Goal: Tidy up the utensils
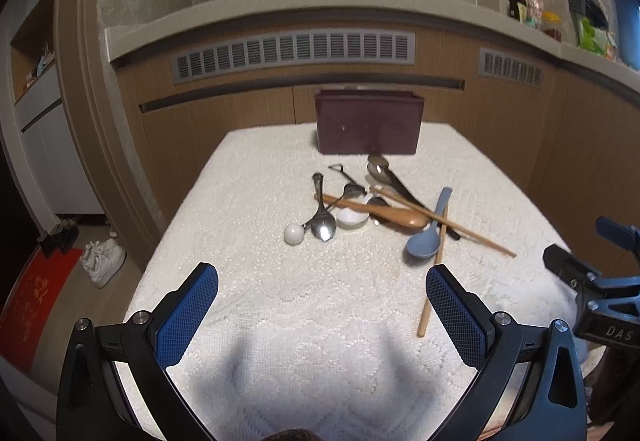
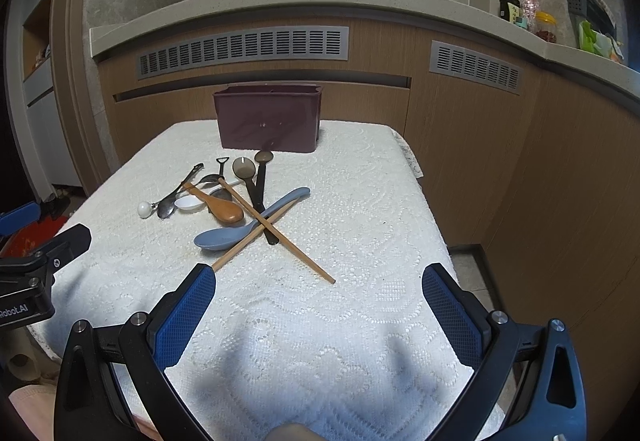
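Two grippers hover over the near end of the table, both with jaws spread wide and nothing between them: the left gripper [image 1: 322, 281] and the right gripper [image 2: 318, 281]. Beyond them the utensils lie in a loose heap on the white lace cloth [image 2: 360, 201], nearer than the maroon box [image 2: 268, 117], which stands upright at the far edge of the table.

Taking the box as the mark: two dark spoons [image 2: 250, 171] lie just in front of it, their handles running away from it. A blue spoon [image 2: 240, 231] sits farther from the box, with two wooden chopsticks [image 2: 280, 231] crossed over it. Left of these rest a wooden spoon [image 2: 220, 207], a white spoon [image 2: 188, 203], a metal spoon [image 2: 168, 207] and a white ball-ended piece [image 2: 144, 210].

Nothing appears to be in the box yet, so I judge the sorting has not started. Best begin with the chopsticks, since they lie on top; lifting anything beneath would drag them. The free near end of one stick gives a clean pinch. Close across its width, lift straight up clear of the blue spoon, then carry it end-down into the box. A thin round stick may roll or slip on the lace.
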Available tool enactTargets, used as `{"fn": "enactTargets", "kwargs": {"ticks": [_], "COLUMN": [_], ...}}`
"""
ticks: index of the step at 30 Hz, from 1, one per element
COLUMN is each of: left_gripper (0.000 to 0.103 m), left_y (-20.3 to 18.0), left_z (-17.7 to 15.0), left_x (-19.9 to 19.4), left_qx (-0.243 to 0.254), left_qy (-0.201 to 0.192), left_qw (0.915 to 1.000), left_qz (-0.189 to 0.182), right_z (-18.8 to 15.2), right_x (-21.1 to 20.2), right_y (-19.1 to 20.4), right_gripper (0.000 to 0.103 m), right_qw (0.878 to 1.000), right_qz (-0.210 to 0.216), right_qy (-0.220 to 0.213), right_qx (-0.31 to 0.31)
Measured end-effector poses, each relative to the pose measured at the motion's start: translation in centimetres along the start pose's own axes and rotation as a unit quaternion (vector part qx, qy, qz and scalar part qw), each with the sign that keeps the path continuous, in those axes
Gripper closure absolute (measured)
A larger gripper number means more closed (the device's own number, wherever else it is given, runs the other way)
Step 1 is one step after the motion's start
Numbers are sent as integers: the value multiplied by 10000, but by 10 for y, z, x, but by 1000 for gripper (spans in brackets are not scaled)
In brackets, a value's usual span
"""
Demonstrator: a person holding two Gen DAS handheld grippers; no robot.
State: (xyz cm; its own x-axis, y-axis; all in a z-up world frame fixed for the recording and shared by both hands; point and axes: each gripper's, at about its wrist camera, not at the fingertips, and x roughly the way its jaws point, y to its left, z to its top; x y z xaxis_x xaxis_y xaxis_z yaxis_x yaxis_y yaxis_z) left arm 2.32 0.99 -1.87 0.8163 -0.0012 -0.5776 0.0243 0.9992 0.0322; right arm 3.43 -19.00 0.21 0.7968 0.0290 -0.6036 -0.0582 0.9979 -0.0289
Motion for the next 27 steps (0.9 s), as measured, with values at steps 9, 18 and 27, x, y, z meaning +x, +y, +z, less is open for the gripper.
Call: {"fn": "enactTargets", "kwargs": {"ticks": [9, 18, 27], "left_gripper": [0, 0, 0], "left_y": [36, 102, 150], "left_z": [44, 89, 108], "left_x": [50, 107, 112], "left_qx": [-347, -1256, -1506], "left_qy": [327, 517, -10], "left_qw": [9986, 9897, 9886], "left_qz": [-210, -447, -65], "right_z": [43, 93, 112], "right_x": [64, 132, 211], "right_y": [8, 35, 79], "right_gripper": [0, 5, 43], "right_qw": [9943, 9827, 9682], "right_qz": [235, 1011, 1502], "right_qy": [742, 986, 1477], "right_qx": [-723, -1195, -1348]}}
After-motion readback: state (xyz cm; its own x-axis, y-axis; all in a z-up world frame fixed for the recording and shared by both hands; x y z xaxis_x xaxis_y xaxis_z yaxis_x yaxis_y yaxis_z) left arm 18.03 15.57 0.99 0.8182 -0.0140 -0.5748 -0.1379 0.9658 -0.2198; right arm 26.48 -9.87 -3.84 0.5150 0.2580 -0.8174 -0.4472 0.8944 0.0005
